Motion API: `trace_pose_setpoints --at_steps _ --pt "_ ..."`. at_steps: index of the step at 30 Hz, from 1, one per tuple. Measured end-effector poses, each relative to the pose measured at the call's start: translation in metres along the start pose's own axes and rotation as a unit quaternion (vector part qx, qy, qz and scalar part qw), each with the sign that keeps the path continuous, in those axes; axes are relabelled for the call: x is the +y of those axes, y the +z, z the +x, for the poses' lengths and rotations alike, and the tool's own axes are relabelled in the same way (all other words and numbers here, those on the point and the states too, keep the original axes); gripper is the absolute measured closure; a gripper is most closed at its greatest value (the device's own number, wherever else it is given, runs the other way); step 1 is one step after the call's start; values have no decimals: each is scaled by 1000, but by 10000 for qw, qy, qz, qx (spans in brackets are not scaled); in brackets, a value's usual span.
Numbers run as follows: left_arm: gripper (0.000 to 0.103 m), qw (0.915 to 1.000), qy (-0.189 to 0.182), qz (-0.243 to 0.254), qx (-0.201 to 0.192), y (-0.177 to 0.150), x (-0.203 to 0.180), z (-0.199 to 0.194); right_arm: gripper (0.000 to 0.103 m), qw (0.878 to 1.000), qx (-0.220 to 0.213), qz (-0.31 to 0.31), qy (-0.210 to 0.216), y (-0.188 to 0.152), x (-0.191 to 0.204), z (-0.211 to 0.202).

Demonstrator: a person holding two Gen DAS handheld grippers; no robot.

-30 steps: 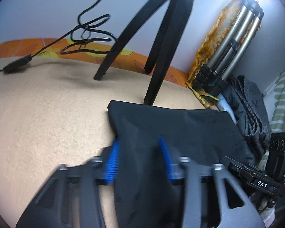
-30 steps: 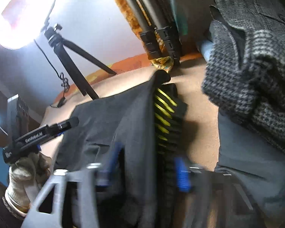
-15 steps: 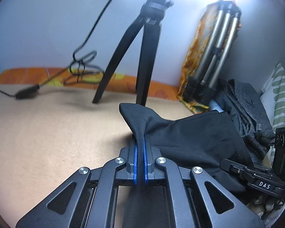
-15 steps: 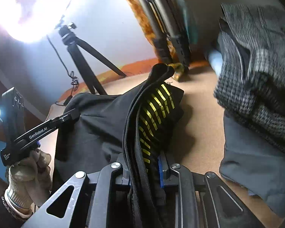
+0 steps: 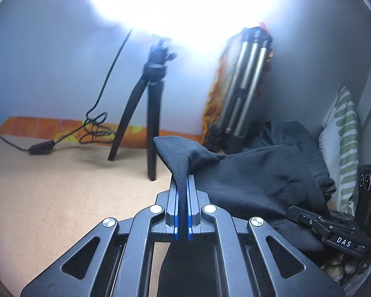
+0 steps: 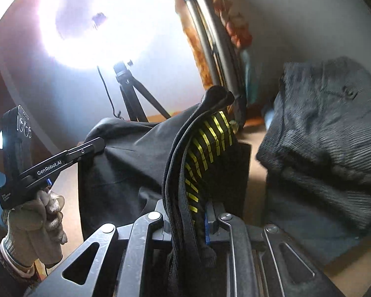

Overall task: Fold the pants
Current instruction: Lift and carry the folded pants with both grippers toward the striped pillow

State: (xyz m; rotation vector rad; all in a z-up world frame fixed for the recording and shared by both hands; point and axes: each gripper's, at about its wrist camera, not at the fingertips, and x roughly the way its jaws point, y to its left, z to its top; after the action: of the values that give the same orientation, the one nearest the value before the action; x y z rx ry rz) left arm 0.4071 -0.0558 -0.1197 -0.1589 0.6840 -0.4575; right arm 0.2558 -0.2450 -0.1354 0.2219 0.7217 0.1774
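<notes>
The black pants [image 5: 254, 178] hang between my two grippers above the tan surface [image 5: 49, 198]. My left gripper [image 5: 183, 185] is shut on a corner of the black cloth, which sticks up past the blue pads. My right gripper [image 6: 187, 212] is shut on the bunched waistband of the pants [image 6: 136, 160], whose inner band has yellow stripes [image 6: 210, 136]. The left gripper also shows in the right wrist view [image 6: 96, 146], pinching the far corner. The right gripper body shows in the left wrist view [image 5: 333, 232].
A black tripod [image 5: 148, 113] with a cable stands on the surface at the back. A folded silver tripod [image 5: 244, 84] leans in the corner. Grey garments [image 6: 328, 148] lie piled at the right, with a striped pillow [image 5: 346, 143]. A bright ring light [image 6: 91, 24] glares above.
Both grippers went from open around the cloth to shut on it. Then both lifted, raising the pants off the surface.
</notes>
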Motion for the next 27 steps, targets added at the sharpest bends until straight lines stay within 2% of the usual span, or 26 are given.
trace_pose_setpoints --at_steps 8,14,27 --pt "100 9994 -242 40 -244 7 -38 -17 90 9991 -377 -128 -116 2 -10 -52" --pt "100 9979 -397 276 -420 23 -79 -25 90 9976 -680 -1 -134 10 -28 -90" --pt "100 9923 -813 678 -647 65 -169 6 90 9933 -1083 201 -350 45 -98 -156"
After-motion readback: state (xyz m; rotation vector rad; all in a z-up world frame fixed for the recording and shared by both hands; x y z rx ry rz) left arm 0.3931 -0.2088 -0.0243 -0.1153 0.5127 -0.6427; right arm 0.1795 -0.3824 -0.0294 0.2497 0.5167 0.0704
